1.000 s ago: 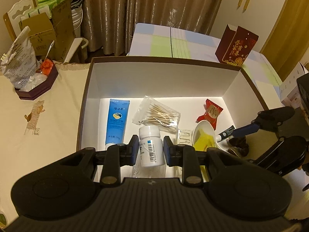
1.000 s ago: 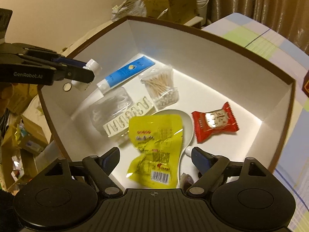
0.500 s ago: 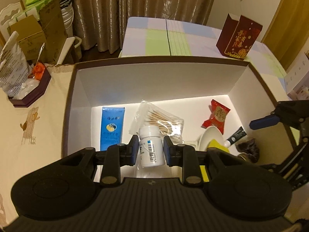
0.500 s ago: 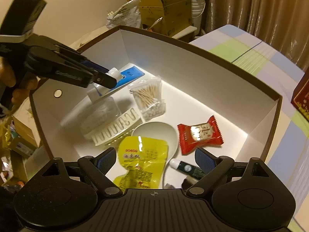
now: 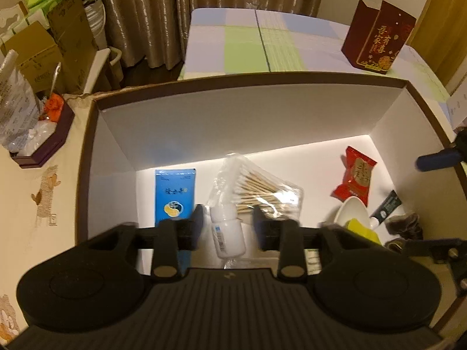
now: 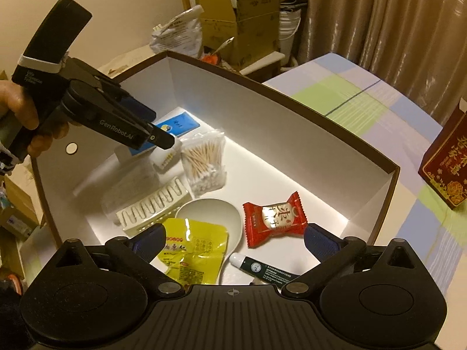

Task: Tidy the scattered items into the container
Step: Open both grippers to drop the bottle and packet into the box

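The white-walled, brown-rimmed box (image 5: 248, 110) holds several items. My left gripper (image 5: 227, 227) hangs low inside it and its jaws are opening. The white pill bottle (image 5: 227, 233) sits tilted between them with a gap on each side, over a blue tube (image 5: 175, 195) and a bag of cotton swabs (image 5: 262, 189). In the right wrist view the left gripper (image 6: 157, 140) points down at the bottle (image 6: 165, 154). My right gripper (image 6: 235, 239) is opening wide and holds nothing, above a yellow packet (image 6: 192, 256), a white spoon (image 6: 210, 213), a red candy (image 6: 274, 218) and a small green tube (image 6: 262, 268).
A white clip strip (image 6: 154, 207) and a clear plastic case lie at the box's left side. A dark red gift box (image 5: 376, 40) stands on the checked cloth behind. A dark tray (image 5: 43, 145) with bags and cardboard cartons (image 5: 58, 43) sit at the left.
My left gripper sank deeper into the box and its jaws parted from the bottle, which now tilts loose. My right gripper's jaws widened and drew back; the green tube now lies in the box.
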A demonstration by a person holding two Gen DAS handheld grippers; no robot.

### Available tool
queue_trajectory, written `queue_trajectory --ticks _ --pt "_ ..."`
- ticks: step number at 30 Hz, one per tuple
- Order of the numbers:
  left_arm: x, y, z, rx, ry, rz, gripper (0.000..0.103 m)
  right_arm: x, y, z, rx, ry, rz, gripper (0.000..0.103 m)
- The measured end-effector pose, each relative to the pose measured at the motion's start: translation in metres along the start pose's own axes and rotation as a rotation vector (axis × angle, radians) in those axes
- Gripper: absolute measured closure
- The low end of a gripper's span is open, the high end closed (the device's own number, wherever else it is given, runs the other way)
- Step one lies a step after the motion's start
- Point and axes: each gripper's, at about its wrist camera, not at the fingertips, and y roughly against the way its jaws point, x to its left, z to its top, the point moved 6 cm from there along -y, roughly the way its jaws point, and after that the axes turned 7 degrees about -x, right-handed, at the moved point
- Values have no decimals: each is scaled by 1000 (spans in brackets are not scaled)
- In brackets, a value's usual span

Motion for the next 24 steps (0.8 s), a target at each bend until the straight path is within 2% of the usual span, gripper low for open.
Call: queue_trajectory --ticks 4,7,11,18,24 --pt "-1 5 -1 5 -1 24 40 3 5 -2 5 3 -32 0" --pt "-3 14 -3 4 -4 43 33 6 12 -3 -1 -13 -59 0" --pt "-8 30 -5 -12 5 67 19 11 24 -6 -15 -56 -78 0" --pt "-19 54 -9 -55 38 53 13 20 41 -13 -38 -128 -119 0" --pt "-25 73 -19 -91 95 68 9 24 53 -20 -57 -105 -186 0"
